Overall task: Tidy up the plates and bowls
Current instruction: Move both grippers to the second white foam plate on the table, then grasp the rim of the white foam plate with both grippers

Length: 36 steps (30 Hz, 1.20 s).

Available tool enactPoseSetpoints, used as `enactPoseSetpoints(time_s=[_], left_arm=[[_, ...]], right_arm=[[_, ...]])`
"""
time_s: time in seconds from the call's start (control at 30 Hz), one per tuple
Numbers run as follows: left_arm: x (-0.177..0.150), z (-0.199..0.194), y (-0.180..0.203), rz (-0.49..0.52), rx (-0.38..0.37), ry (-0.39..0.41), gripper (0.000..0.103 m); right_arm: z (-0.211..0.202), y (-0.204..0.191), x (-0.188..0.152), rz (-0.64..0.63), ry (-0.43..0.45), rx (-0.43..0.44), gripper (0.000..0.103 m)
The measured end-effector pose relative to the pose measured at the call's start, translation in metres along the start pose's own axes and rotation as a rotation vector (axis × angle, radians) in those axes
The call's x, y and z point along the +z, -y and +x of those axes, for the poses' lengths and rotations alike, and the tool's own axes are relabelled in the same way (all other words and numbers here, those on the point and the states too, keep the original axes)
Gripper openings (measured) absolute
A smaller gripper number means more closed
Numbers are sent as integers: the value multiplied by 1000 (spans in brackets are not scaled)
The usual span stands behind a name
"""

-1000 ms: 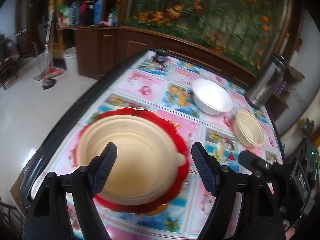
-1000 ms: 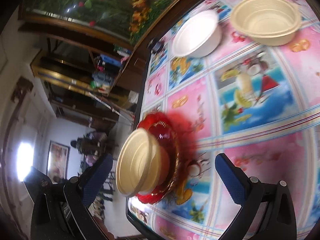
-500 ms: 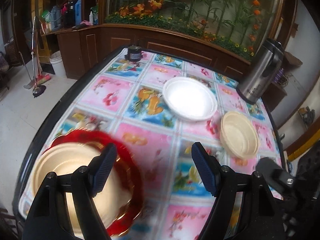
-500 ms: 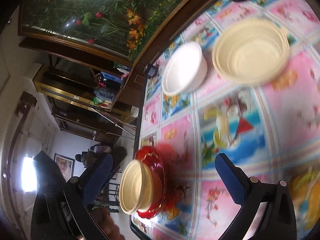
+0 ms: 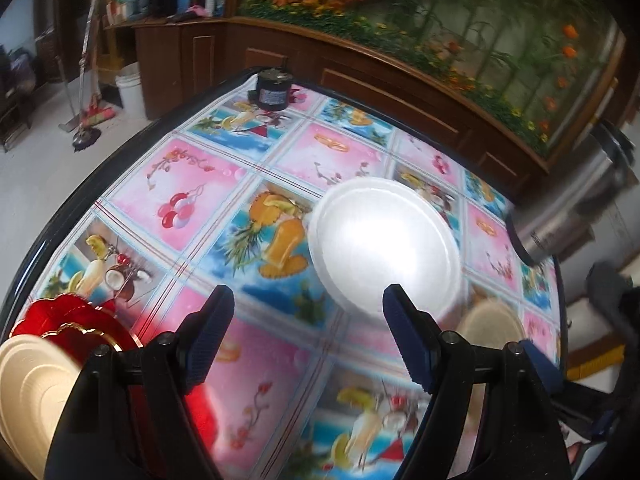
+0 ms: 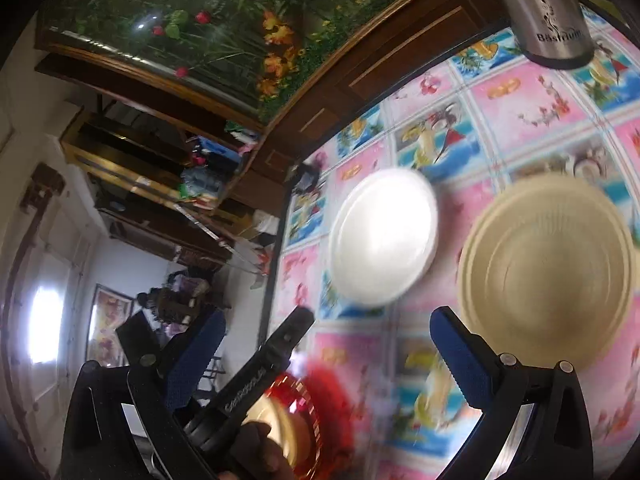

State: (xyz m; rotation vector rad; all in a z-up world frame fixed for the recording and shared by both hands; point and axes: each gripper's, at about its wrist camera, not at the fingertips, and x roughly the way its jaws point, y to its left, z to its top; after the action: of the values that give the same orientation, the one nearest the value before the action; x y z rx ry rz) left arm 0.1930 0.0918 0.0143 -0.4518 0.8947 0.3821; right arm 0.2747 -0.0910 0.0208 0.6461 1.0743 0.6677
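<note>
I am between pickups: both tools are empty and I am lining up on the loose dishes in the middle of the table. My left gripper has its jaws standing wide apart with nothing between them, and past its right finger sits the white bowl, upright and alone on the patterned cloth. My right gripper is likewise spread with nothing clamped; its right finger is near the cream bowl, which lies just right of the white one, apart from it. At the near left edge of the table the red plate already carries another cream dish on top, so I judge that stack to be the collecting spot. The steel kettle stands at the far right, clear of my path.

Next I judge I must bring one gripper over a bowl's rim, one finger inside and one outside, close on the wall, then lift and carry it left to nest it on the stack. These bowls look light and thin, so a gentle pinch should do
</note>
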Motion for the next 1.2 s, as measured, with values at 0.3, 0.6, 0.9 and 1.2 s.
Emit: enactPoseSetpoints(time_s=[0.3, 0.6, 0.9, 1.2], left_arm=[[18, 35, 7, -89, 43, 4, 77], [16, 70, 18, -92, 85, -51, 77], [4, 95, 24, -39, 87, -135, 14], [0, 75, 22, -2, 52, -98, 12]], right_arm=[[60, 1, 48, -117, -63, -176, 88], [96, 33, 58, -125, -126, -304, 73], [108, 47, 55, -129, -153, -393, 24], [97, 47, 44, -115, -142, -371, 6]])
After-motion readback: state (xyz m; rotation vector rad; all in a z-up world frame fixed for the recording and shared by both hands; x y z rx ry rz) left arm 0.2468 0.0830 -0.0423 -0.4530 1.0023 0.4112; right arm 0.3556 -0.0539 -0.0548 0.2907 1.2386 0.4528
